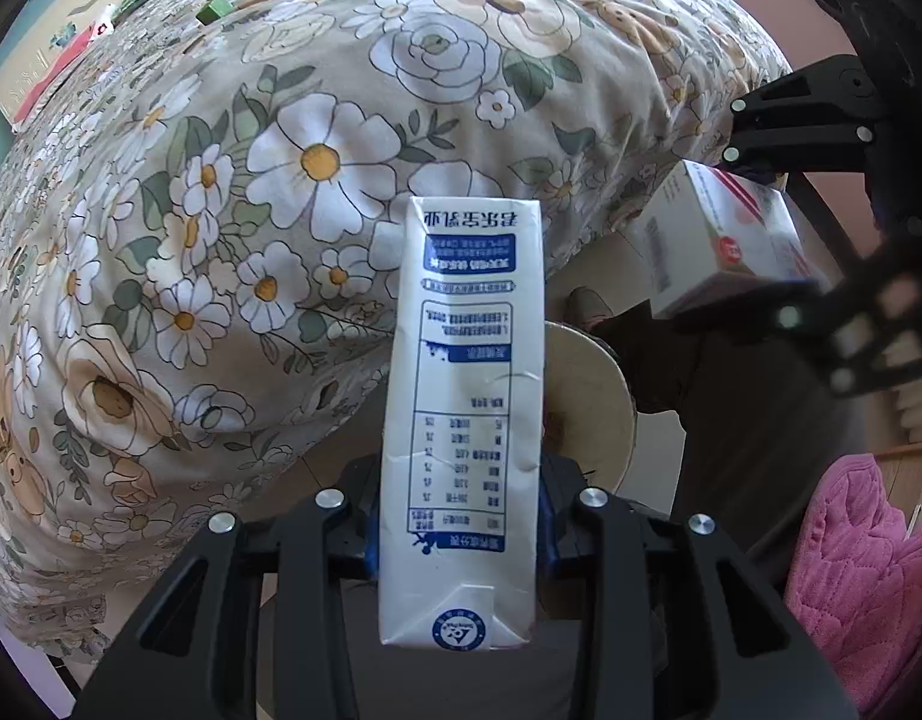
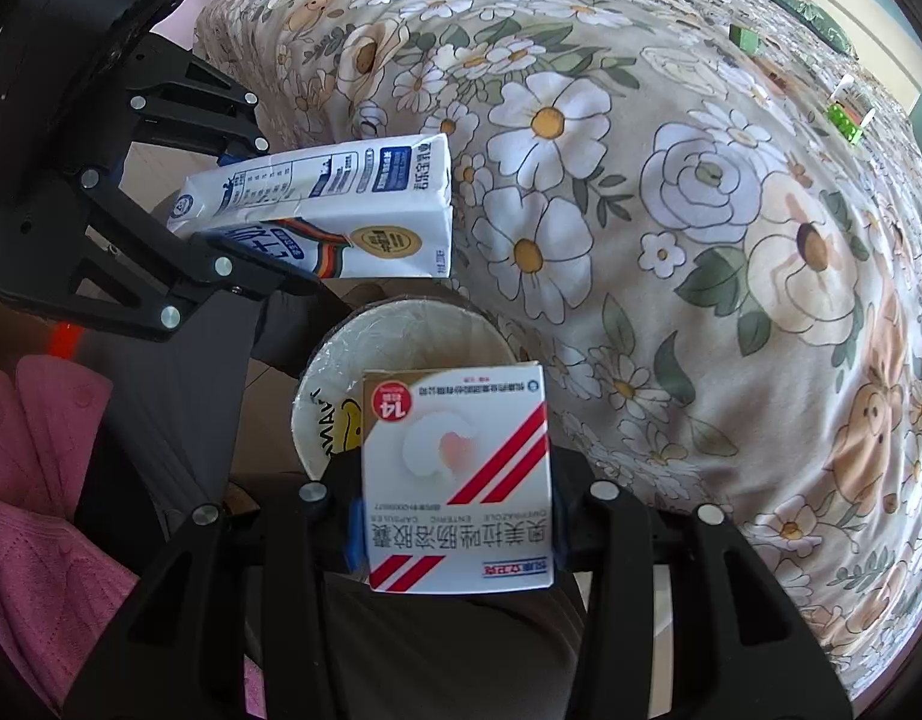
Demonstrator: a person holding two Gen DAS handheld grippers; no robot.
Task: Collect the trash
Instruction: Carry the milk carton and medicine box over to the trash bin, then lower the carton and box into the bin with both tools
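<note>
Milk carton [image 1: 461,420], creased waxy card, is clamped in the left claw [image 1: 458,534]; a stiff glossy pill box [image 2: 458,480] is gripped in the right claw [image 2: 455,531]. Both hang over a round, liner-fitted bin [image 2: 401,324] beside the floral bed [image 2: 701,210]. Neither is dropped yet. Small green boxes [image 1: 212,9] and other litter remain on the bed.

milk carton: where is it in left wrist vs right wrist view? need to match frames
Left wrist: milk carton stands centre frame, clamped in the left gripper.
Right wrist: same carton lies upper left, beside the floral bedspread.
Shared landmark: the white paper bin just beyond the held items in both views.
</note>
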